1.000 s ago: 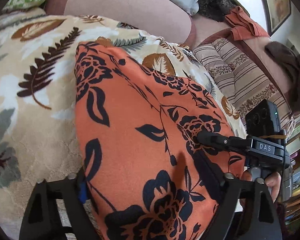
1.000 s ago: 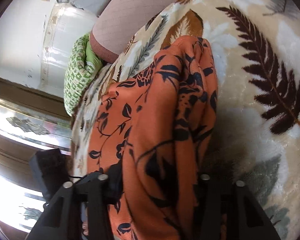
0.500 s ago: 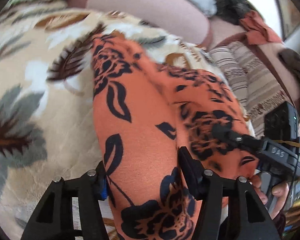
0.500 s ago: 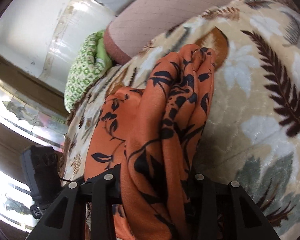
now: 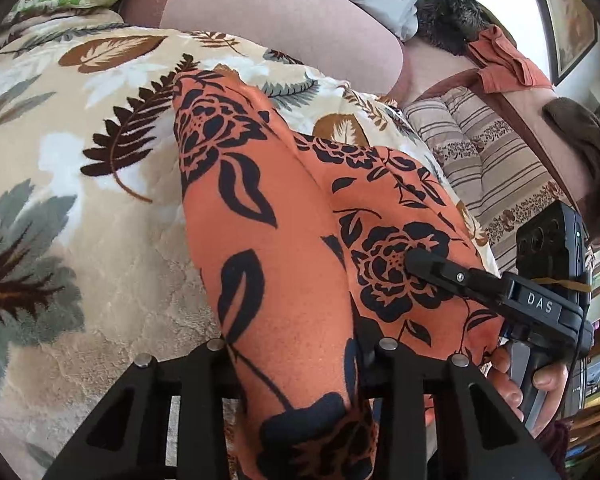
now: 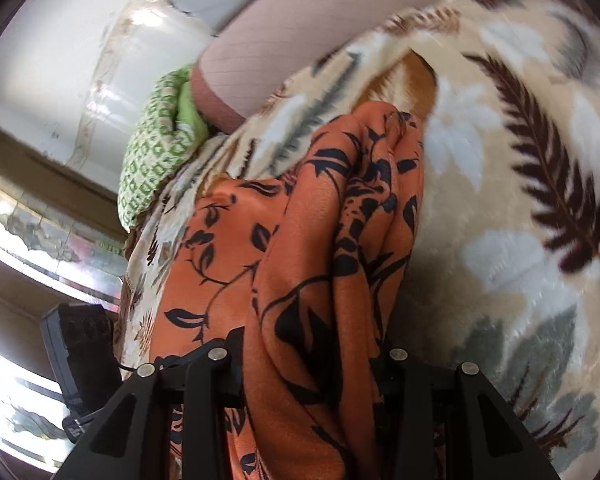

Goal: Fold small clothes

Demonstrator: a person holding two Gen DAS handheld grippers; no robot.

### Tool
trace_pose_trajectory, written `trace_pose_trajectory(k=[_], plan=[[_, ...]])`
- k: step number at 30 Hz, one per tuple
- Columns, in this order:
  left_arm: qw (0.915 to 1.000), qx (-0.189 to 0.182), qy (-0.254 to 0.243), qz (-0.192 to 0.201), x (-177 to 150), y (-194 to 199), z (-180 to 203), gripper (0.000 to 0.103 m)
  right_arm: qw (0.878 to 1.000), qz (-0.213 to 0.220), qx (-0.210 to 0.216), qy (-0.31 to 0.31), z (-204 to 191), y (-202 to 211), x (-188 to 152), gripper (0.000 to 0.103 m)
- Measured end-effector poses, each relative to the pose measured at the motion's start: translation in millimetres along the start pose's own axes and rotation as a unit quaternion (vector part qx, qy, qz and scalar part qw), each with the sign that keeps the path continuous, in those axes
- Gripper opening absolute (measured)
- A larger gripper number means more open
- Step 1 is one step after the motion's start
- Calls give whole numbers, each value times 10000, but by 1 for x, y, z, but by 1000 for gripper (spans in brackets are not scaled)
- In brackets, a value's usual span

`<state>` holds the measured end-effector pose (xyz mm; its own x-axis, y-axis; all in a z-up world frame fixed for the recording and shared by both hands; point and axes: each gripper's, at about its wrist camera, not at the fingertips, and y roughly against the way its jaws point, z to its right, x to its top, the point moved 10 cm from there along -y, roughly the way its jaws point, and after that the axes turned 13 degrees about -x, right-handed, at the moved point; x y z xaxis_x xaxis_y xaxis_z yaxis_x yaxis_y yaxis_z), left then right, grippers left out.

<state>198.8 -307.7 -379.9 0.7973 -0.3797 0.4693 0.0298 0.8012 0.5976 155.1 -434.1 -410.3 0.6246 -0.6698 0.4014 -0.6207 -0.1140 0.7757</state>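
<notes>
Closing on a gathered ridge of the orange floral garment [image 5: 268,264], the left gripper [image 5: 300,364] now has cloth filling its jaws, where a second ago they stood wide beside a flatter spread. The right gripper [image 6: 308,364] stays clenched on the bunched right edge. The garment lies on the leaf-print blanket [image 5: 60,208], pulled into two humps. Judgement: both edges are secured, ready for folding.

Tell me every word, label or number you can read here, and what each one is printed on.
"DAS": white letters on the black body of the right tongs, seen from the left wrist camera.
Nothing else is readable: the orange floral garment, the leaf-print blanket and the framed picture carry only patterns.
</notes>
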Motion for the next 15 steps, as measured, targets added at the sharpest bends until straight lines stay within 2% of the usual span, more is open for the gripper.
trace_pose_trajectory(k=[4,8,11,15], plan=[[9993,162,-221,237,8,18,10,37,9999,107,77,11,-7,6,2,41],[9970,383,-441,509,13,43,15,37,9987,390,268,197,-25,20,4,40],[9925,733,-720,666,16,63,16,37,9972,506,478,284,-44,25,4,40],[9880,1034,-831,791,15,87,8,37,9959,511,648,378,-66,21,-2,40]])
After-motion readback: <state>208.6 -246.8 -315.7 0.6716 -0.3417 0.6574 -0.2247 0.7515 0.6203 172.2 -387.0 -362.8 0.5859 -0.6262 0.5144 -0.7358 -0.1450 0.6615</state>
